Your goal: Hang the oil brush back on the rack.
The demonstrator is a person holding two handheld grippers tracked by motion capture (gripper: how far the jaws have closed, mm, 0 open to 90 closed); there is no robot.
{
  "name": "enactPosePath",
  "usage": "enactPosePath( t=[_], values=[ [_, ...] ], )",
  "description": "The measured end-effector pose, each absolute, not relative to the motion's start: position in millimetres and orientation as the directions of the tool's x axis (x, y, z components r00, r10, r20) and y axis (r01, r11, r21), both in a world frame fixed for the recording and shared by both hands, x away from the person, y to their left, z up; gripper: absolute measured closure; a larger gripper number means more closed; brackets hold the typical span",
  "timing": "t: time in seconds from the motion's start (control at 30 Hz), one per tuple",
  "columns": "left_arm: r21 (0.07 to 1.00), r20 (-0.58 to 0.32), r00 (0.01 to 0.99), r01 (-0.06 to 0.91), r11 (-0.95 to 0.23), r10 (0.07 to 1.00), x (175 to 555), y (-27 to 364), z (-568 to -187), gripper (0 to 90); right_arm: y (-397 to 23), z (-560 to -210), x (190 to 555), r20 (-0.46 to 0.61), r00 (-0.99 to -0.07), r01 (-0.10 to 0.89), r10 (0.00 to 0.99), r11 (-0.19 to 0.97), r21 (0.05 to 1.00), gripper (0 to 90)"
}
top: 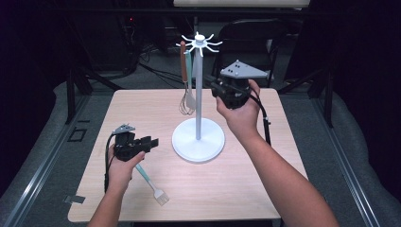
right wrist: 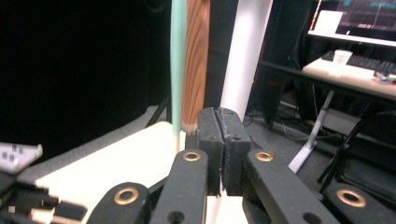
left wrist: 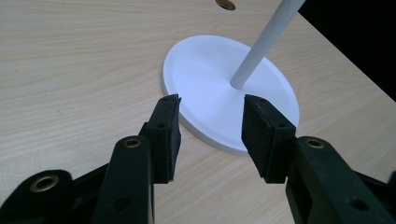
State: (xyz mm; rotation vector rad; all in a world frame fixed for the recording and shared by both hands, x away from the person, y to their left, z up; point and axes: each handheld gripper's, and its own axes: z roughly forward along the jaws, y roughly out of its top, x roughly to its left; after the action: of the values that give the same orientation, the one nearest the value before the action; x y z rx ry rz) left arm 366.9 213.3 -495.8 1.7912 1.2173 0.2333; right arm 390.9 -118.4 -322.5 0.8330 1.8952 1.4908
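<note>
- The left gripper (top: 150,142) rests low over the pale wooden table (top: 246,189), jaws standing apart with nothing between them; in the left gripper view its pads (left wrist: 166,135) frame bare wood and the near rim of the stand's white round base (left wrist: 224,88)
- Just below and behind that gripper lies a pastry brush with a mint-green handle and pale bristles (top: 151,185), flat on the table, its long axis running diagonally from under the left hand (top: 120,165) toward the table's near edge, bristle end nearest the person
- That brush is right beside the left gripper and well apart from the right one, so I judge the left hand the one to pick it up; the jaws point away from it, toward the stand, so the hand would have to turn back and come down across the handle
- The right gripper (right wrist: 223,140) is held up beside the white upright pole (top: 198,90) of the hanging stand, jaws pressed together and empty
- Straight ahead of the right gripper hang a mint-green handled utensil (right wrist: 178,60) and a brown wooden-handled whisk (right wrist: 197,60), both vertical, side by side, from the white spoked hooks at the top (top: 200,41)
- From the high view the whisk's wire end (top: 185,108) dangles above the table's far side, left of the pole
</note>
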Motion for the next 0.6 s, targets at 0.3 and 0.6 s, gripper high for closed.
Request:
enactPosePath(
  t=[0.3, 0.6],
  values=[
    [0.766, -0.322, 0.482, 0.639, -0.075, 0.815, 367, 216, -497, 56.8, -124, -362, 385, -0.044, -0.651, 0.175, 0.758, 0.206, 0.963, 87.9],
    [0.764, -0.324, 0.476, 0.642, -0.071, 0.818, 368, 216, -499, 56.6, -123, -403, 378, -0.015, -0.671, 0.259, 0.741, 0.253, 0.932, 84.2]
  ],
)
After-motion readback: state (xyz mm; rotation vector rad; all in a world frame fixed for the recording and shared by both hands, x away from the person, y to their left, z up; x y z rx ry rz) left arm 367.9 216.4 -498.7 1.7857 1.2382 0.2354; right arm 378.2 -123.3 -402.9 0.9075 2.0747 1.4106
